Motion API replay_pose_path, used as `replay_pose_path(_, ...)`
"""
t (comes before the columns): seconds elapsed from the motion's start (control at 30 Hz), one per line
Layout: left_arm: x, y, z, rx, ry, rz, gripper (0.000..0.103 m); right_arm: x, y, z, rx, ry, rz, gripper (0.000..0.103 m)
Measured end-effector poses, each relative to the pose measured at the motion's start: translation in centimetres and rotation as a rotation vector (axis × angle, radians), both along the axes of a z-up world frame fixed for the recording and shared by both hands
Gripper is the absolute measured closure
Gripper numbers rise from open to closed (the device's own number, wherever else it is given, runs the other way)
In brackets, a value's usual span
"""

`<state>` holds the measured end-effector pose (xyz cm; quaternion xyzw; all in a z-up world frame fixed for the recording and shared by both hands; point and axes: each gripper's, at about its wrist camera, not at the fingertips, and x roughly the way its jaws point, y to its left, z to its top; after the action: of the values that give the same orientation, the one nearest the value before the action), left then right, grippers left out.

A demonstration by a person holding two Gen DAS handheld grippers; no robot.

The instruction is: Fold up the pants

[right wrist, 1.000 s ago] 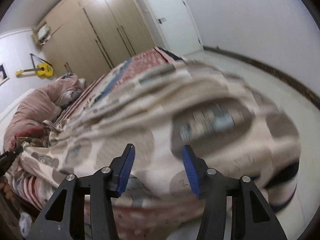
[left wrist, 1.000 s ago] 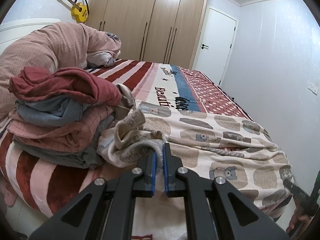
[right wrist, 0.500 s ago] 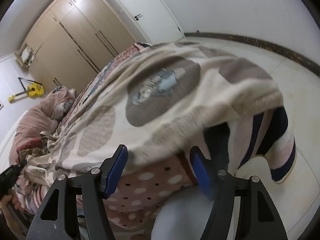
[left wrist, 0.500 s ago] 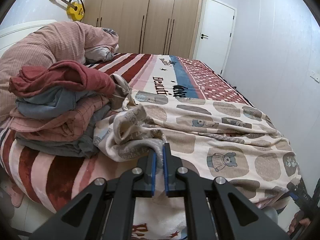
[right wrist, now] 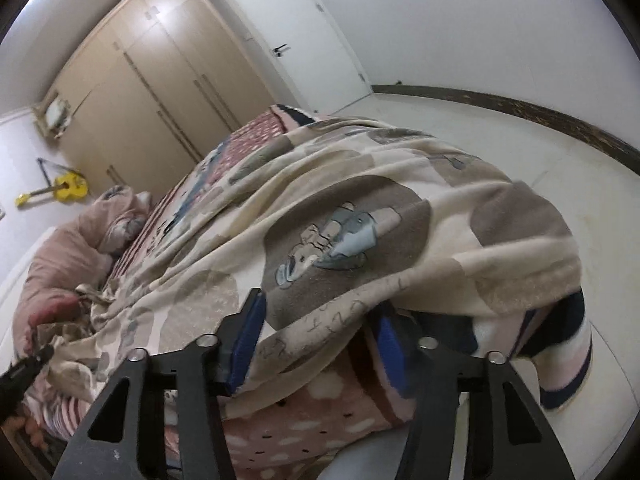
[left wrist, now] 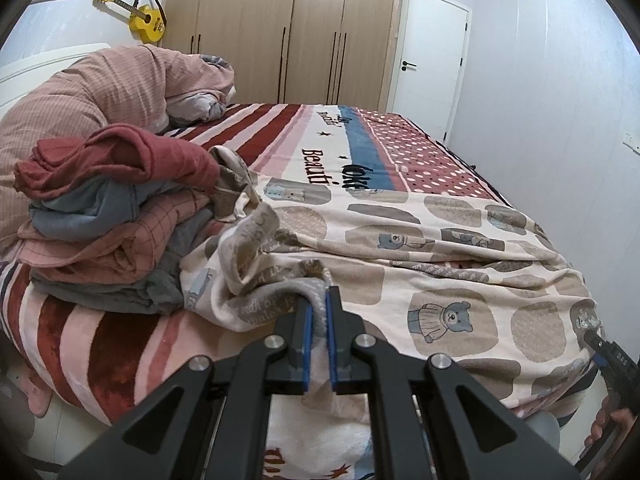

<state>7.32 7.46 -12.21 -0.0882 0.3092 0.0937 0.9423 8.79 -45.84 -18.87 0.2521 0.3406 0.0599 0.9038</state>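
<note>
Even, cool indoor light fills the left wrist view, which is sharp, with only soft shadows under the pile of clothes (left wrist: 116, 216) on the bed (left wrist: 400, 148). The right wrist view is dimmer, tilted and smeared by motion blur, with glare washing out the wardrobe (right wrist: 152, 92) and door (right wrist: 296, 36). Both pictures bulge and bend straight lines, with black corners.

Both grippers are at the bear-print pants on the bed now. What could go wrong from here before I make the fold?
1. The right gripper has its jaws closing around the hem of the bear-print pants, but the striped blanket lies just beneath and could get pinched too.
2. The left gripper is shut on the grey waistband close to the stack of folded clothes; pulling may drag or topple it.
</note>
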Motion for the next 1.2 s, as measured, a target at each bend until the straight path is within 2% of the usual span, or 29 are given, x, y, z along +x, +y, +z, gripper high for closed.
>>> replay_pose_path(0.13, 0.1, -0.1, 0.0, 0.006, 0.007, -0.003, 0.099, -1.2, -0.5, -0.9, 0.085, 0.008, 0.006, 0.058)
replay_pose_path(0.27, 0.4, -0.4, -0.1, 0.007, 0.01, -0.007, 0.099, -0.3, -0.3, -1.2, 0.083, -0.056, 0.001, 0.058)
replay_pose_path(0.33, 0.6, -0.6, -0.1, 0.015, 0.011, -0.01, 0.099, 0.4, -0.1, -0.9, 0.056, -0.091, -0.017, 0.067)
replay_pose_path(0.37, 0.6, -0.7, -0.1, 0.017, 0.01, -0.011, 0.099, 0.8, 0.1, -0.6, 0.032, -0.108, -0.034, 0.084)
replay_pose_path(0.4, 0.7, -0.8, 0.0, 0.018, 0.005, -0.01, 0.099, 1.2, 0.2, -0.5, 0.01, -0.115, -0.045, 0.096)
replay_pose_path(0.5, 0.9, -0.7, 0.5, 0.02, -0.014, 0.0, 0.099, 2.3, 0.0, 0.4, 0.007, -0.127, -0.031, 0.099)
replay_pose_path(0.63, 1.4, 0.2, 1.9, 0.03, -0.06, 0.037, 0.099, 3.7, 0.4, 3.8, -0.101, -0.189, 0.023, 0.099)
replay_pose_path(0.7, 2.1, 0.6, 2.6, 0.033, -0.077, 0.048, 0.099, 4.9, 0.3, 5.0, -0.122, -0.19, 0.063, 0.099)
replay_pose_path(0.9, 5.6, 2.0, 5.0, 0.059, -0.13, 0.066, 0.099, 10.9, 0.3, 9.4, -0.209, -0.152, 0.263, 0.099)
replay_pose_path(1.03, 9.3, 3.1, 5.9, 0.09, -0.147, 0.08, 0.099, 16.0, 2.5, 12.0, -0.309, -0.118, 0.382, 0.099)
replay_pose_path(1.2, 14.7, 4.1, 5.5, 0.119, -0.125, 0.074, 0.099, 22.9, 6.1, 11.4, -0.387, -0.029, 0.489, 0.099)
